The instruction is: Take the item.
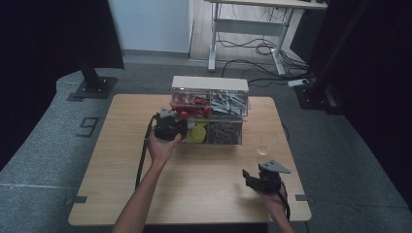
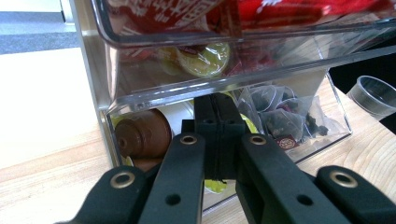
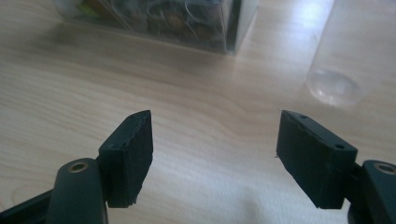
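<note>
clear plastic organiser, round brown capsule.

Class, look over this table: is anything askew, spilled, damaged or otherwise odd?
Nothing is spilled or visibly damaged. The one oddity: the organiser's upper-left drawer juts out over the lower compartment, where the shut left hand-held gripper pokes in.

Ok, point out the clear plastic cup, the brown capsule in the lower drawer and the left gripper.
clear plastic cup (image 3: 334, 86), right gripper view, on its base.
brown capsule (image 2: 142, 135), left gripper view, on its rounded side.
left gripper (image 2: 218, 116), left gripper view, at its closed fingertips by the lower drawer.
</note>
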### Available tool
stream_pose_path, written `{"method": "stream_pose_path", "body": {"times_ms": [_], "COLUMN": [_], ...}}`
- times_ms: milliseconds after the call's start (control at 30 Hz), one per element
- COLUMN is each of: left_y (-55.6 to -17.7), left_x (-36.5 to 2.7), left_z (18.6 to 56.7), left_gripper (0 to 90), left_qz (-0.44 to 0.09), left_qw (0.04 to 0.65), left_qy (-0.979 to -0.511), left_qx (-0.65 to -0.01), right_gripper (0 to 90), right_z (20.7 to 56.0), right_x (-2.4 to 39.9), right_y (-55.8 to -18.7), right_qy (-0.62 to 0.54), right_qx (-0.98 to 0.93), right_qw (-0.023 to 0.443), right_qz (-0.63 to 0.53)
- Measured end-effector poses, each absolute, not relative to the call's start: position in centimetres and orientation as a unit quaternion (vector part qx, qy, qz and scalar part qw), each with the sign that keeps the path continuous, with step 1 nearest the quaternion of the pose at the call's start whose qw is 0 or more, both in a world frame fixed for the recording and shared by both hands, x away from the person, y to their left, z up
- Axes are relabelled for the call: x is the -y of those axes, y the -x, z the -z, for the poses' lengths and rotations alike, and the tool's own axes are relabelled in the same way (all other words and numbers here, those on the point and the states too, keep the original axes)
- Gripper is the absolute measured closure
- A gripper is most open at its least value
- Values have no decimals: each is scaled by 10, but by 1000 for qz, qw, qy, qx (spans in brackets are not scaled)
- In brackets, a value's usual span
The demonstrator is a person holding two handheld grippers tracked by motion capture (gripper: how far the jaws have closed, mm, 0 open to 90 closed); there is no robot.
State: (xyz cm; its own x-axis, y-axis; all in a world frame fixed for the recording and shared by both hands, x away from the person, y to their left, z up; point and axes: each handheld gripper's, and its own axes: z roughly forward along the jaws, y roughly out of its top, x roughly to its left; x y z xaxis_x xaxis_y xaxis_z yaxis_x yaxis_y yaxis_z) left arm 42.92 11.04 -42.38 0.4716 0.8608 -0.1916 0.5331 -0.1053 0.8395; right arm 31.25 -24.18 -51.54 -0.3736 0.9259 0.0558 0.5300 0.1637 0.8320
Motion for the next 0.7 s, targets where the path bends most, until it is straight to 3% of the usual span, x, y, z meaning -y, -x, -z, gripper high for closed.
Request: {"method": "stream_pose_path", "body": {"times_ms": [700], "left_y": [-428], "left_x": [-100], "left_z": [423], "left_gripper": [896], "left_qz": [-174], "left_qw": [465], "left_qy": [-726], "left_qx": [-477], "right_gripper": [315], "right_z": [488], "right_x": [211], "right_y": [-344], "right_qy": [-479], "right_qx": [-726], "right_qw": [235], "right_qz": [-435]}}
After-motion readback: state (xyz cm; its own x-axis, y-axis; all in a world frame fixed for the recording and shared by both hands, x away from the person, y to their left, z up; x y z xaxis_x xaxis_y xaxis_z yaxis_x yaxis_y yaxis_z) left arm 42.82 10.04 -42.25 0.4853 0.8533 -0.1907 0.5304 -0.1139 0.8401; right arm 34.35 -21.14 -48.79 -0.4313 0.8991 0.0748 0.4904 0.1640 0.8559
